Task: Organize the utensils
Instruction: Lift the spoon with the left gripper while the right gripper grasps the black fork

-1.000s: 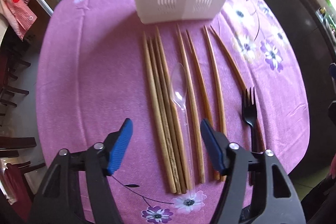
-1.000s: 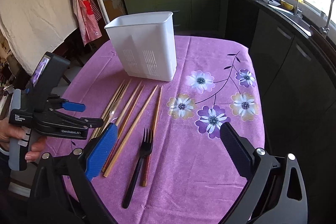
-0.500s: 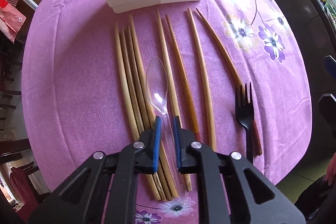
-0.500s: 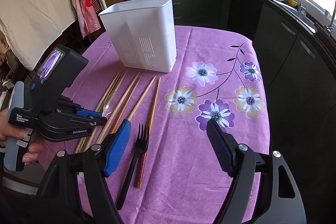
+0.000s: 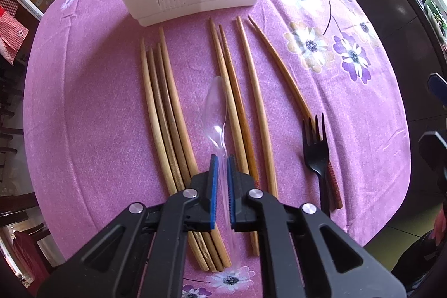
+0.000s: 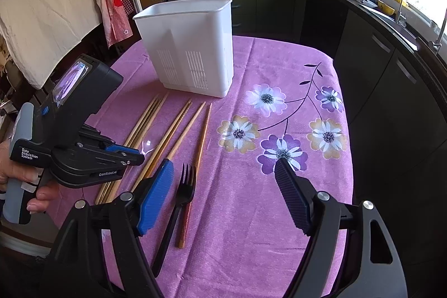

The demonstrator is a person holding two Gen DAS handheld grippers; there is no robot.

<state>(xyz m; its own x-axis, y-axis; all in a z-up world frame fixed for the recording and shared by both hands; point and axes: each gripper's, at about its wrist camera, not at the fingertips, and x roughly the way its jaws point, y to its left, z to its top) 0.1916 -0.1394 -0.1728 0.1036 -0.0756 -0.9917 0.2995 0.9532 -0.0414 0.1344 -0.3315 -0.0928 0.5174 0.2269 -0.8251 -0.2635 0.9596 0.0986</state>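
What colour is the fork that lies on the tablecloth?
Black. The fork shows best in the right wrist view, lying beside a reddish-brown chopstick.

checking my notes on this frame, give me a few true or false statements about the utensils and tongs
1. The left tongs are shut on the clear spoon. True.
2. The black fork is in the white bin. False: it lies on the purple cloth, partly over a reddish chopstick.
3. The right tongs hold a chopstick. False: they are open and empty.
4. The bin stands upright beyond the chopstick tips. True.
5. The spoon lies between chopsticks. True.
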